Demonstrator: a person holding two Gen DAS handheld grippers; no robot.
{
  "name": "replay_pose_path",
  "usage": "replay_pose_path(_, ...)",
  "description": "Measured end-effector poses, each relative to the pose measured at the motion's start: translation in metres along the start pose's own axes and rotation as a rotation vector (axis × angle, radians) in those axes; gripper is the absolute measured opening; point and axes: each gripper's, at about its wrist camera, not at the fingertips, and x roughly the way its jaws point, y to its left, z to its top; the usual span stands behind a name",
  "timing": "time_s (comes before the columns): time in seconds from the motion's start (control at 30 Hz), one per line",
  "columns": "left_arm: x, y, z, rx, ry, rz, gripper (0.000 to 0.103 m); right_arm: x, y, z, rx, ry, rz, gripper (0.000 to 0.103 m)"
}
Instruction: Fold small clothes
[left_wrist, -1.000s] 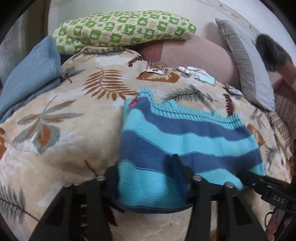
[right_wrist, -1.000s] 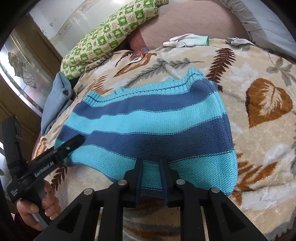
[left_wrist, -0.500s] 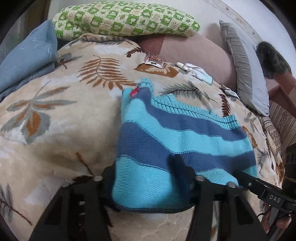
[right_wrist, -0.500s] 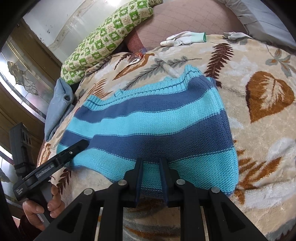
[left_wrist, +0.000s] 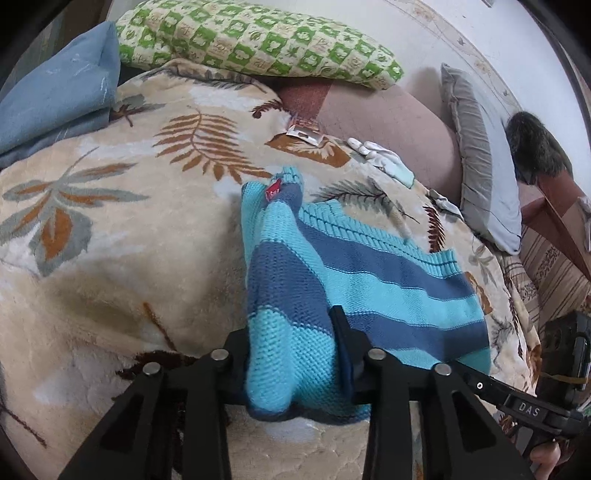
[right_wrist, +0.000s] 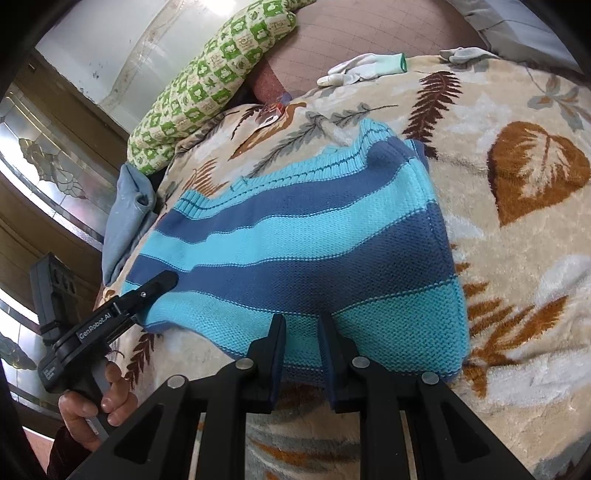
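The left tool (left_wrist: 291, 354) is closing on a bunched corner of the striped sweater (right_wrist: 306, 251), the cloth between its jaws; the right tool (right_wrist: 301, 350) pinches the near hem, jaws narrow. The sweater lies on the leaf-print blanket (left_wrist: 110, 258) (on a bed). Likely risk — the thick knit slips from the left bite, skewing the fold.

Striped blue knit sweater (right_wrist: 314, 258) — folded; flat on blanket (right_wrist: 517, 258)
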Motion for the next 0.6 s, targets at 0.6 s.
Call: replay_pose_path(0.6,-0.032,-0.04,0.002,0.127,-0.101,0.011,0.03,-0.003,-0.015,0.001,0.049,0.018,0.076,0.022)
